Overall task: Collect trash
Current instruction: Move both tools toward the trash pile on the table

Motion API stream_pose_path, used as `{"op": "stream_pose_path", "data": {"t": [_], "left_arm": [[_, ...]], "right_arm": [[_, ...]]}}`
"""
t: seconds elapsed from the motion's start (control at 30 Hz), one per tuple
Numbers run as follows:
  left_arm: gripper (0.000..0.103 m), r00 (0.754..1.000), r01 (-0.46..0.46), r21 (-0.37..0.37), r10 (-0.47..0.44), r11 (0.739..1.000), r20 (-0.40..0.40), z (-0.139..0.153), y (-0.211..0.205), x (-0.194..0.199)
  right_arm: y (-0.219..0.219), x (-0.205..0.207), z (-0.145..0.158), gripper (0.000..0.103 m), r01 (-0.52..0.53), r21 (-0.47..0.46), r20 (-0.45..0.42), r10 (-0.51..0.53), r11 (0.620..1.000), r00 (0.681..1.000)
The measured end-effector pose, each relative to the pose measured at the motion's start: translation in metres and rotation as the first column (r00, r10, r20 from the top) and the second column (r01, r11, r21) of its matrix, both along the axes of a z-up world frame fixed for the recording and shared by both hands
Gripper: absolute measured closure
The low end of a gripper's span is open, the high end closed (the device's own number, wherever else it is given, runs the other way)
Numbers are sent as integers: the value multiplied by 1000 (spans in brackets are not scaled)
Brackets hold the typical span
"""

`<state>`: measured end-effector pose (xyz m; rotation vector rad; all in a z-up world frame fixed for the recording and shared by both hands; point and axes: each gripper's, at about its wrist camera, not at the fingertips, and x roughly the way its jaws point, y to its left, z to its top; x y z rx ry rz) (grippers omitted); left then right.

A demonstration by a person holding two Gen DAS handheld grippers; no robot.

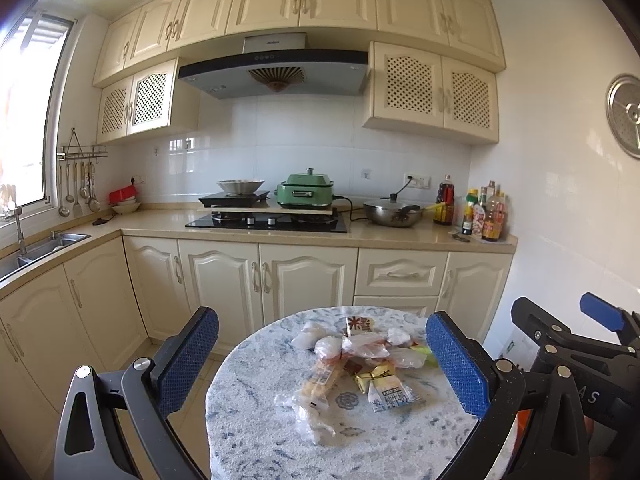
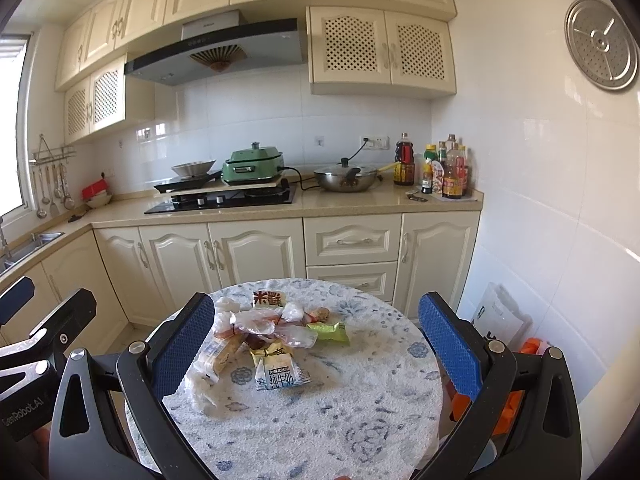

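Observation:
A heap of trash [image 1: 352,364] lies on a round table with a blue-and-white cloth [image 1: 256,440]: clear plastic bags, snack wrappers, a white milk pouch [image 1: 394,398], a green wrapper. In the right wrist view the heap [image 2: 264,336] lies on the table [image 2: 352,412] with the milk pouch [image 2: 280,374] nearest and the green wrapper [image 2: 330,332] to the right. My left gripper [image 1: 322,364] is open and empty, above the table's near side. My right gripper [image 2: 316,346] is open and empty, also short of the heap. The right gripper also shows at the left wrist view's right edge [image 1: 576,344].
Cream kitchen cabinets and a counter [image 2: 360,204] run behind the table, with a hob, a green cooker [image 2: 254,166], a pan and sauce bottles [image 2: 444,168]. A sink [image 1: 44,246] is at left. A white bag [image 2: 500,316] and something orange [image 2: 512,400] sit on the floor at right.

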<state>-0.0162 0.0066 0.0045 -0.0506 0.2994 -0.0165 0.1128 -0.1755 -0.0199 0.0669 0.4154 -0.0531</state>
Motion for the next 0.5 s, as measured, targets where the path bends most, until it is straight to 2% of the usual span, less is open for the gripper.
{"op": "stream_pose_path", "data": {"t": [0.5], "left_arm": [[1,998,13,-26,-15,1000,-68,-23,21,49]], "right_arm": [[17,42,-28,0,-16,-49,-72,12,999,997]]}}
